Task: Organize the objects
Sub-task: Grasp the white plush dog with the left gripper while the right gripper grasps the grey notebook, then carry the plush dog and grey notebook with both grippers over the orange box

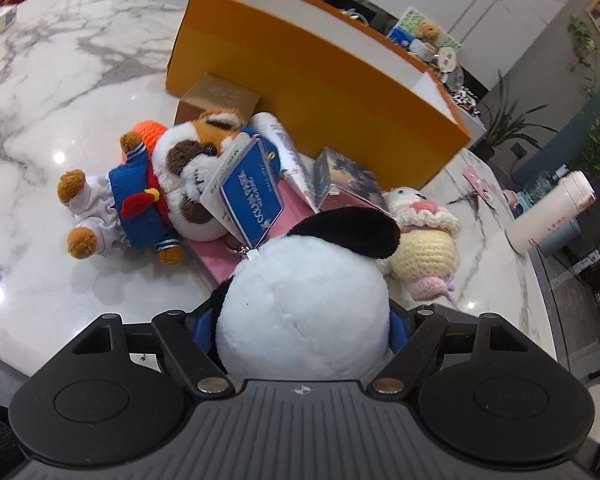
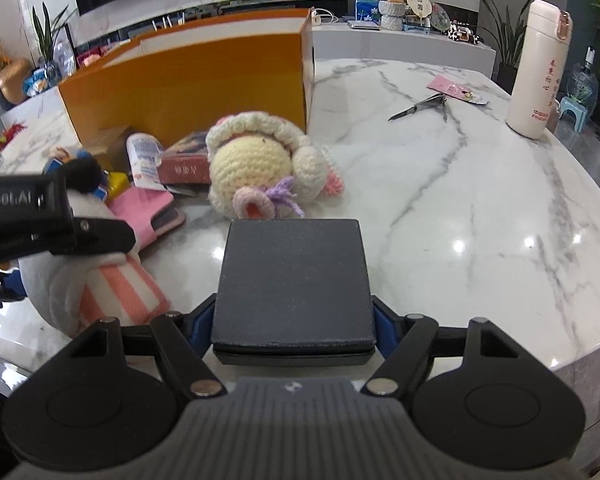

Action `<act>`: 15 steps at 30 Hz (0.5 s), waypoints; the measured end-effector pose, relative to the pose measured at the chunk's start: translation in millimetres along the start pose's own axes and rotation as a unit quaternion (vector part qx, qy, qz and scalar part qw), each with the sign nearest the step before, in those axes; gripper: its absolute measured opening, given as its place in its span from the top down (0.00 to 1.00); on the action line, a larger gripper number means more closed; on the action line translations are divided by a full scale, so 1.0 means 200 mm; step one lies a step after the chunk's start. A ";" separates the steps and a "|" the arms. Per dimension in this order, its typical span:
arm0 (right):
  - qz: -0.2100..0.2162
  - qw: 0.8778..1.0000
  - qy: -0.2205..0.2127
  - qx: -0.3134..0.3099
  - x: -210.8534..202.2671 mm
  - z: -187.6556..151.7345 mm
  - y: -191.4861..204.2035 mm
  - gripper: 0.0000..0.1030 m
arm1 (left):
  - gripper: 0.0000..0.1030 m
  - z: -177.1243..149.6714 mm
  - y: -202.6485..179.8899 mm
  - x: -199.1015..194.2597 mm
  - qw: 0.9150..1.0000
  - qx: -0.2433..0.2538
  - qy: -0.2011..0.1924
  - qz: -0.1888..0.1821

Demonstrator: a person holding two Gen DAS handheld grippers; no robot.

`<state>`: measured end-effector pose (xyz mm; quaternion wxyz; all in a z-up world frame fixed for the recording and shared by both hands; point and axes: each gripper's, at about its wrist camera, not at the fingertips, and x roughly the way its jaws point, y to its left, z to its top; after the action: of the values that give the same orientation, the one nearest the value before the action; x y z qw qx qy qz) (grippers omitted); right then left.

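A white plush toy with a black ear fills my left gripper; its blue pads press on both sides of the toy. In the right wrist view, my right gripper is shut on a flat dark grey box resting on the marble table. The left gripper also shows at that view's left edge, on the same plush. An open orange box stands behind a pile: a raccoon plush in a blue sailor top, a crocheted cream doll, a book and a pink case.
A tall white flask stands at the table's right edge. Small scissors and a pink card lie on the marble right of the orange box. A small gold box leans against the orange box. Shelves with ornaments and plants stand behind.
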<state>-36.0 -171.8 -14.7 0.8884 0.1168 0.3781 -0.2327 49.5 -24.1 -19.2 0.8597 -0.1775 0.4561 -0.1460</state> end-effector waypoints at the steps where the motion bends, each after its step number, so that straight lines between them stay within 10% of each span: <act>1: 0.004 1.000 -0.003 0.003 -0.03 0.00 0.00 0.26 | 0.12 0.00 0.00 -0.02 1.000 0.006 -0.004 -0.002; 15: 0.073 0.993 -0.091 -0.011 -0.40 0.21 0.05 0.26 | 0.12 0.17 -0.06 -0.38 0.992 0.063 -0.105 -0.026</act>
<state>-53.5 -153.9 72.5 0.9349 0.1125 0.2888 -0.1732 35.3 2.2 59.2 0.9083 -0.1491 0.3483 -0.1774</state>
